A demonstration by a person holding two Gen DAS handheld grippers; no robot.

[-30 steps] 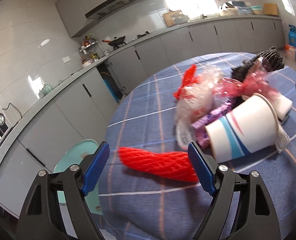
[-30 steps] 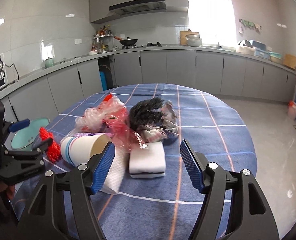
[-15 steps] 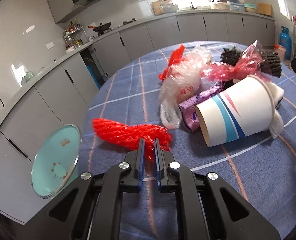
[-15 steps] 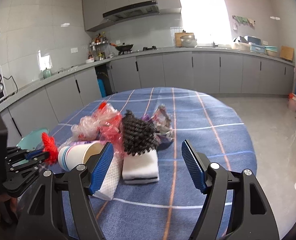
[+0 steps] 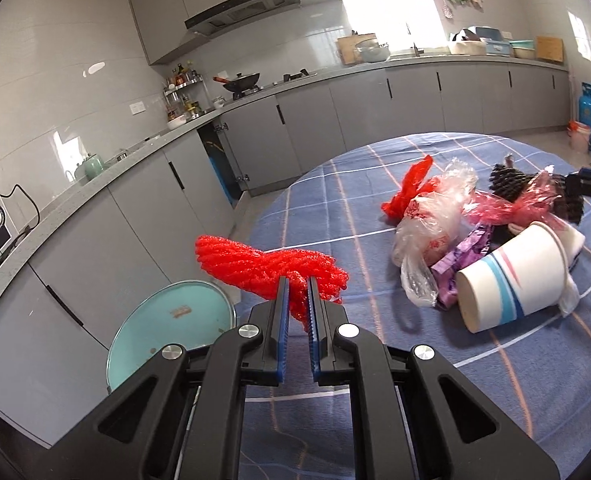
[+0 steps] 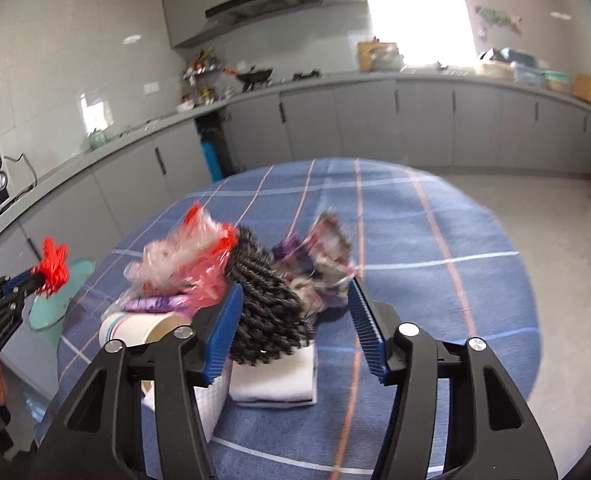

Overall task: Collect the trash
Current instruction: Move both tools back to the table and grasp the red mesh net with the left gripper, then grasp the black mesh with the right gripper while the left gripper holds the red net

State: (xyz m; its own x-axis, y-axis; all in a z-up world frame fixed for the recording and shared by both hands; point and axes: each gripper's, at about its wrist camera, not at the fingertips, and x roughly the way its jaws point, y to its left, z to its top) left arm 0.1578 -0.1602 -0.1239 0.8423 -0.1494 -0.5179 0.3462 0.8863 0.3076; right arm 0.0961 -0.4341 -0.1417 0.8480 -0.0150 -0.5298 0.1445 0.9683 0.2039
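Note:
My left gripper [image 5: 296,292] is shut on a red foam net [image 5: 255,266] and holds it in the air over the table's left edge; it also shows in the right wrist view [image 6: 53,266]. A trash pile lies on the blue checked tablecloth [image 5: 335,216]: a paper cup [image 5: 513,276] on its side, a clear plastic bag [image 5: 431,220], a purple wrapper [image 5: 461,254], a red bag [image 5: 409,190]. My right gripper [image 6: 293,312] is open around a black foam net [image 6: 269,312] that rests on a white sponge [image 6: 273,380].
A teal bin lid [image 5: 171,330] sits below the table's left edge, under the red net. Grey kitchen cabinets [image 5: 335,120] run along the back wall. A crumpled wrapper [image 6: 329,252] lies behind the black net. A white cloth [image 6: 209,404] lies beside the sponge.
My left gripper closed on the red foam net and lifted it off the table toward the left. My right gripper moved forward and now straddles the black foam net.

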